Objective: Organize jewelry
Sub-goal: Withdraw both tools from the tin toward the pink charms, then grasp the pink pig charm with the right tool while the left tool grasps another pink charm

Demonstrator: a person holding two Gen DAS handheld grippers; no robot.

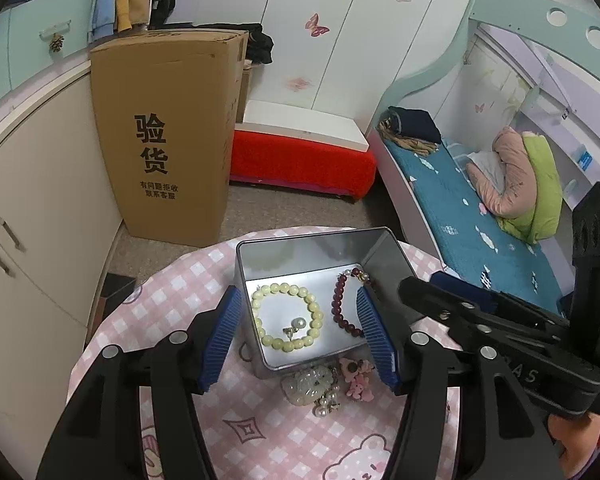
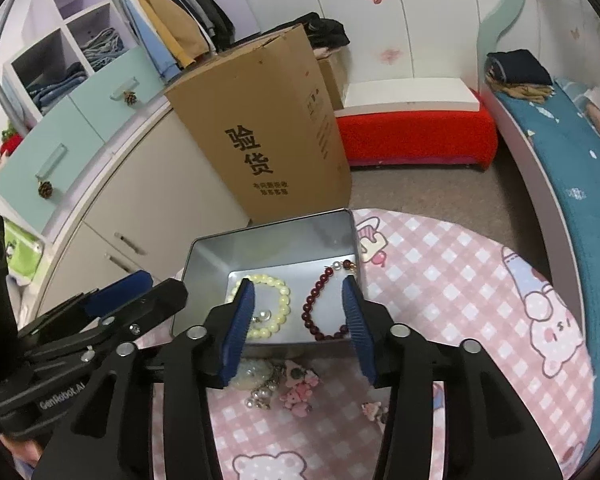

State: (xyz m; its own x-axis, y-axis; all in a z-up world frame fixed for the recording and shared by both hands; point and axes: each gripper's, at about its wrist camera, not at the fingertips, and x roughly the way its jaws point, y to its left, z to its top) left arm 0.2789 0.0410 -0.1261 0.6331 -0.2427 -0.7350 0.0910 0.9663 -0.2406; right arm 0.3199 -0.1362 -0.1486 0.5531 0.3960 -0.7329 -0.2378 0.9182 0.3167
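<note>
- Left wrist view: my left tool (image 1: 300, 334) hangs released over the metal tin (image 1: 260, 256), its blue pads apart and holding nothing.
- Between them I see the pale bead bracelet (image 1: 287, 316) lying flat on the tin floor, a pearl earring (image 1: 296, 326) inside its loop.
- The dark red bracelet (image 1: 340, 304) lies beside it, long axis running away from me, clasp end at the far wall.
- Loose trinkets (image 1: 328, 384) sit on the pink checked worktop (image 1: 260, 432) just before the tin.
- Right wrist view: my right tool (image 2: 298, 334) is also released, empty, above the tin's near edge.
- The red bracelet (image 2: 324, 304) lies between the pads, untouched.
</note>
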